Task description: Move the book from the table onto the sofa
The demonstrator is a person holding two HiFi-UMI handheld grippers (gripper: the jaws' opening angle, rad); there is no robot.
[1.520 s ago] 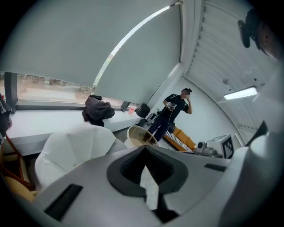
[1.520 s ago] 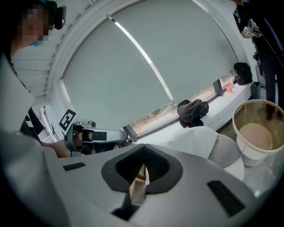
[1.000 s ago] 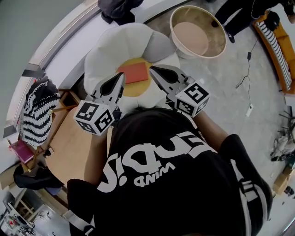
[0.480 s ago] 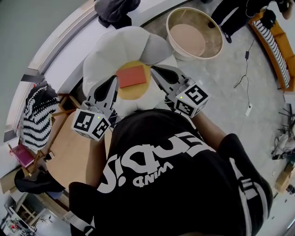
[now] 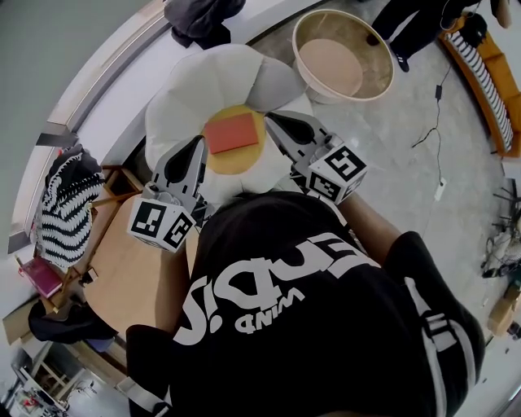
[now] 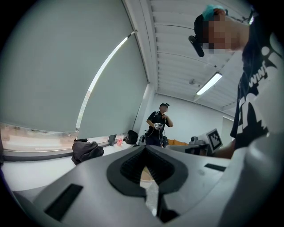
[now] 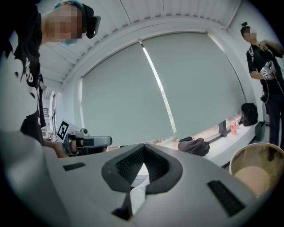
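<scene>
A red book [image 5: 231,133] lies flat on the yellow centre of a white flower-shaped sofa [image 5: 191,85] in the head view. My left gripper [image 5: 198,143] hovers just left of the book, its jaws shut with nothing between them. To the book's right my right gripper [image 5: 269,121] is also shut and empty. Each gripper view looks level across the room, with the tips [image 6: 144,148] [image 7: 143,147] meeting. The wooden table [image 5: 134,269] lies below my left gripper.
A round beige tub [image 5: 340,59] stands on the floor right of the sofa. A striped bag [image 5: 61,208] hangs at the left by the table. A dark bag [image 5: 199,15] lies on the window ledge. A person [image 6: 159,126] stands across the room. A cable [image 5: 435,118] runs over the floor.
The left gripper has drifted slightly left and down and rolled a little. The book stays put on the sofa. The right gripper has barely moved.
</scene>
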